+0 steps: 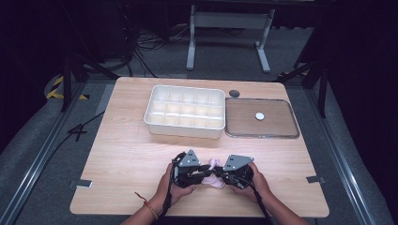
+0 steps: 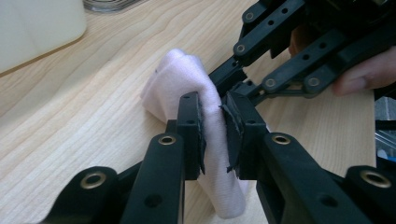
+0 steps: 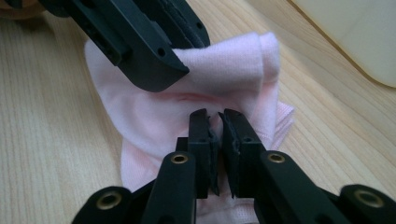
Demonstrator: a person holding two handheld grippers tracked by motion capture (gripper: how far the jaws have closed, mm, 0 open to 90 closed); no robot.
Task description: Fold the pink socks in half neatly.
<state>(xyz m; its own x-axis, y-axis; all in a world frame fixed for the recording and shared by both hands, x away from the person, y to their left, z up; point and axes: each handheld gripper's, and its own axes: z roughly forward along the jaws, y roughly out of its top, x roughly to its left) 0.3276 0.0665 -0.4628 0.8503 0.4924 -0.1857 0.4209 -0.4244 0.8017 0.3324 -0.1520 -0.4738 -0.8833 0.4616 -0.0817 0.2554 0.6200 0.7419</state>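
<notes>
Pink cloth (image 1: 213,172), bunched, near the front edge of the table (image 1: 122,140), about midway between its front corners, pinched from both sides. Left gripper (image 2: 214,133) clenched on a fold of it, pads pressing the fabric from both sides; seen from above at (image 1: 202,172). Right gripper (image 3: 218,140) nearly closed on another fold, a thin layer of cloth nipped between the pads; seen from above at (image 1: 219,176). Tips of the two grippers almost meeting over the cloth, with a hand behind each.

Around the cloth, bare wood on every side: a wide stretch to the left edge, a similar one to the right edge, only a short strip to the front edge. Well apart toward the back edge, a white divided box (image 1: 185,111), with a flat tray (image 1: 261,118) just beside it on the right, holding a small white disc (image 1: 259,116). Between the cloth and the box, a broad open band of table.
</notes>
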